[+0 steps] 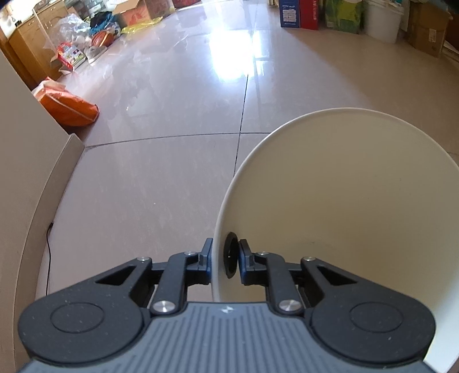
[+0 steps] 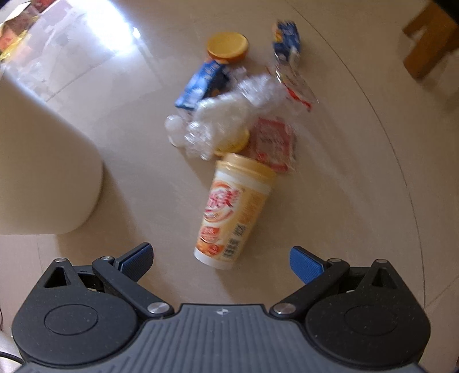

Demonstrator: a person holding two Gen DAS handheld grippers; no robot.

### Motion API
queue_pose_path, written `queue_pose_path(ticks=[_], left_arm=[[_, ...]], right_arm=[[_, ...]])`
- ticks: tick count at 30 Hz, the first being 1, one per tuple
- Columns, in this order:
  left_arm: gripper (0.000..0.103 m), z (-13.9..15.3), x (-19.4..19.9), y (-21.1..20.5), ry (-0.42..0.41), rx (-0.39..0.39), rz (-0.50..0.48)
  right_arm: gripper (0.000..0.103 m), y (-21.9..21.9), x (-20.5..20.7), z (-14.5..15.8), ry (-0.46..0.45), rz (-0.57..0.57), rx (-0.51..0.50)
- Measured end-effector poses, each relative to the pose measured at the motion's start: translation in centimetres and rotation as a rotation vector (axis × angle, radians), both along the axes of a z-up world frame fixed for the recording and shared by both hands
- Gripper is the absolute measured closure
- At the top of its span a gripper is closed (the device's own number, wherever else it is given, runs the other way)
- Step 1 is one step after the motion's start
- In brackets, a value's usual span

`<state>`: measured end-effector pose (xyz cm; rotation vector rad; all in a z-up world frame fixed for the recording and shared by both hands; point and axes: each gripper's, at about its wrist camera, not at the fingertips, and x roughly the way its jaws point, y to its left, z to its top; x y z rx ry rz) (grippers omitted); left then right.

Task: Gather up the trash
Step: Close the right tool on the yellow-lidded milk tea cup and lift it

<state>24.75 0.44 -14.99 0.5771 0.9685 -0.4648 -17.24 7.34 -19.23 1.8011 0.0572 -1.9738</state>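
Observation:
My left gripper (image 1: 225, 258) is shut on the rim of a white bin (image 1: 344, 200), which is tilted with its mouth toward the camera; a black round fitting sits by the inner finger. The same white bin (image 2: 43, 172) shows at the left of the right wrist view. My right gripper (image 2: 221, 255) is open just above the base of an orange-and-white drink cup (image 2: 232, 209) lying on its side on the floor. Behind the cup is a trash pile: crumpled clear plastic (image 2: 229, 114), a red packet (image 2: 272, 140), two blue cartons (image 2: 203, 83) (image 2: 287, 37) and a yellow lid (image 2: 228, 46).
A wall corner (image 1: 28, 172) with a black cable (image 1: 48, 258) stands at the left. An orange bag (image 1: 68, 106), a basketball (image 1: 103, 37) and boxes line the far floor edges, with a white bucket (image 1: 383, 20). Wooden furniture (image 2: 427, 43) stands at the upper right.

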Motion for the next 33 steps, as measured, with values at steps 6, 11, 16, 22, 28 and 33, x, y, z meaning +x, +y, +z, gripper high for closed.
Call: queue_pose_path(ticks=[6,11,16,22,28,33], left_arm=[[0.088,0.1,-0.8,-0.8,-0.037,0.008,-0.047],[0.088,-0.4,0.6,-0.2,0.001,-0.004,-0.020],[0.088,-0.5,1.2,0.2,0.015,-0.008,-0.017],[0.088,-0.8,1.9,0.4,0.022,-0.015,-0.010],[0.088,-0.8,1.7,0.3,0.014,-0.011,-0.021],[0.087,-0.8,1.0,0.1,0.006,-0.010,-0.040]], right_arm=[[0.000,1.2,-1.0,-2.8,-0.073,-0.102,0.013],[0.000,1.0,-1.8,-4.5,-0.091,-0.169,-0.044],[0.000,-0.6,-3.1,-8.0,-0.082,-0.239,-0.017],[0.003,-2.8,-3.9,-11.0,-0.069,-0.232,0.070],[0.023,-4.3,-4.1,-12.1,-0.073,-0.197,0.106],[0.026,-4.7,-3.8,-11.8,-0.061,-0.156,0.137]])
